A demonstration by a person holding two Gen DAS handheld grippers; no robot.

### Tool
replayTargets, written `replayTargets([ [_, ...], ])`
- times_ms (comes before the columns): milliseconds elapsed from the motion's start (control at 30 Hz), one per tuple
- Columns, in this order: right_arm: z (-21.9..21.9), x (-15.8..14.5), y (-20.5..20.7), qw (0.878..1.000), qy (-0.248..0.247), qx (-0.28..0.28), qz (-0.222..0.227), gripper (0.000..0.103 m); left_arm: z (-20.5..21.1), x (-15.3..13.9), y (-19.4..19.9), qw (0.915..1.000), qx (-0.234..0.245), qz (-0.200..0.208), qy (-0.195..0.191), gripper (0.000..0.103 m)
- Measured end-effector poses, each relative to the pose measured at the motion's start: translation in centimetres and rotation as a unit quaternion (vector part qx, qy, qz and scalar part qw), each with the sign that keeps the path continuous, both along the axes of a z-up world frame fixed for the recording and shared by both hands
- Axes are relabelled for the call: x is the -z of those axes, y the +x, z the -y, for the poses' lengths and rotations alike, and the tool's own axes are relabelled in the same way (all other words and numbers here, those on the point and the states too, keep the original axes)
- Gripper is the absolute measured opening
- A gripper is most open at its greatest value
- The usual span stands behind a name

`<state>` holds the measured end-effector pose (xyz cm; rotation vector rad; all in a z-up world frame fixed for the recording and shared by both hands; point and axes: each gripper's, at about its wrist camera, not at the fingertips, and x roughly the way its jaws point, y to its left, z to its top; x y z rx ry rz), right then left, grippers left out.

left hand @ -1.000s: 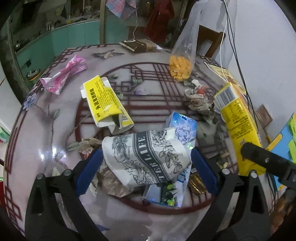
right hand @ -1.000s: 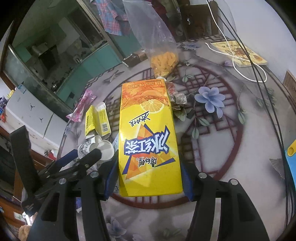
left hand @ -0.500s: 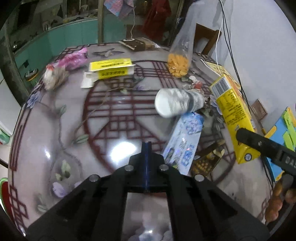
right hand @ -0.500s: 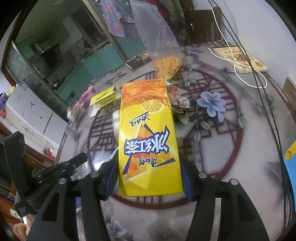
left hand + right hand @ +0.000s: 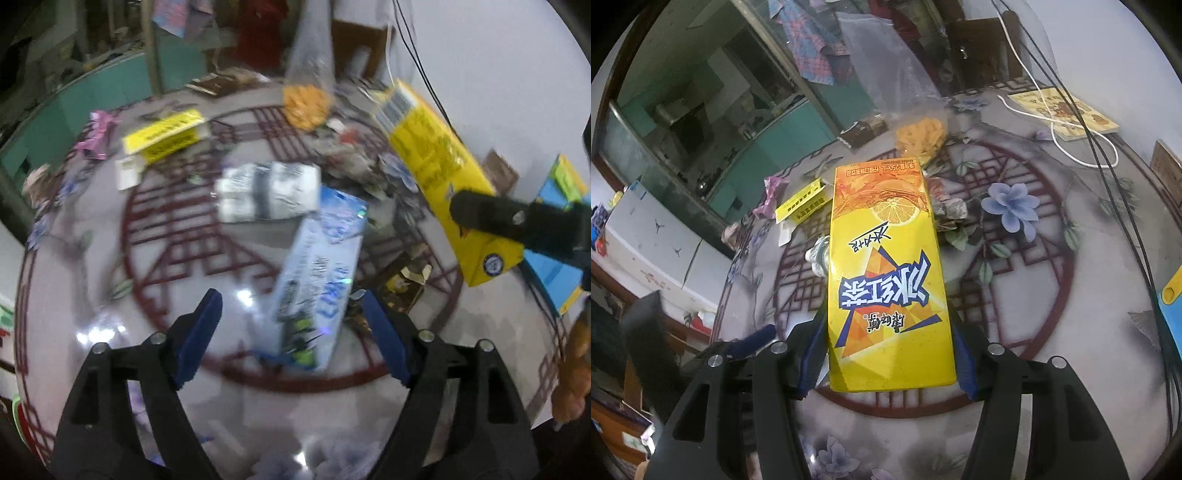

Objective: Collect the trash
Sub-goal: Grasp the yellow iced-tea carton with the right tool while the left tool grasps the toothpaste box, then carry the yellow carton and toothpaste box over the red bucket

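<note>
the yellow iced-tea carton point(image 5: 890, 280) sits clamped between the pads of the right tongs point(image 5: 886, 354), lifted over the bench point(image 5: 1052, 332) and pointing toward the far side; in the left view the same carton shows at the right, tilted, with one black finger of those tongs across its near end. that is the one piece of trash plainly in hand.

the left tongs point(image 5: 291, 325) have just been opening and now stand wide. the blue and white carton point(image 5: 321, 280) lies flat on the bench with its near end between the pads, but neither pad presses on it, so it counts as loose. just beyond it, touching its far end or very nearly, lies a crumpled white paper cup point(image 5: 267, 192) on its side.

further out the litter is still spread about: a small yellow box point(image 5: 166, 138) at the far left, a pink wrapper point(image 5: 96, 134) beside it, a clear plastic bag with orange snacks point(image 5: 308, 101) standing at the far edge, crumpled scraps point(image 5: 351, 162) near the bag, and a brown wrapper point(image 5: 400, 286) to the right of the blue carton.

no bin or sack for the trash shows in either view. by my reckoning the job is at an early stage: one item gripped, one lined up for a grasp, nearly everything else waiting.
</note>
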<state>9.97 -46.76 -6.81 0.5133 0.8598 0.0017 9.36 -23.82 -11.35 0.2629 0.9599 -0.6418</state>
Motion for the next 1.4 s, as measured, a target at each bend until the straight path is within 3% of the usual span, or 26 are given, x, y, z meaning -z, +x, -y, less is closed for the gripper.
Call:
replayTargets([
  [133, 0.3, -0.1, 0.1, 1.0, 0.001, 0.0, 0.001, 0.056, 2.2, 2.5, 0.5, 0.9989, 0.006, -0.022, 0.04, 0.076],
  [167, 0.3, -0.1, 0.1, 1.0, 0.001, 0.0, 0.0, 0.056, 2.2, 3.1, 0.5, 0.9986, 0.005, -0.03, 0.042, 0.06],
  [267, 0.3, -0.2, 0.3, 1.0, 0.003, -0.002, 0.0, 0.056, 1.4, 3.5, 0.3, 0.999, -0.006, -0.037, 0.024, 0.046],
  [533, -0.5, -0.2, 0.4, 1.0, -0.009, -0.01, 0.001, 0.056, -1.3, 1.9, -0.5, 0.9988, -0.019, -0.042, -0.013, 0.045],
  [800, -1.9, -0.1, 0.2, 0.999, -0.036, -0.025, 0.001, 0.056, -5.9, -2.2, -3.2, 0.999, -0.01, -0.013, -0.042, 0.045],
  [1000, -3.5, -0.6, -0.8, 0.998, -0.059, -0.037, 0.01, 0.056, -11.4, -5.3, -5.2, 0.9989, -0.014, 0.018, -0.04, 0.045],
  [1400, -8.2, -0.7, -4.2, 0.995, -0.082, -0.05, 0.021, 0.056, -21.1, -7.0, -5.4, 0.9904, -0.091, 0.027, -0.1, 0.045],
])
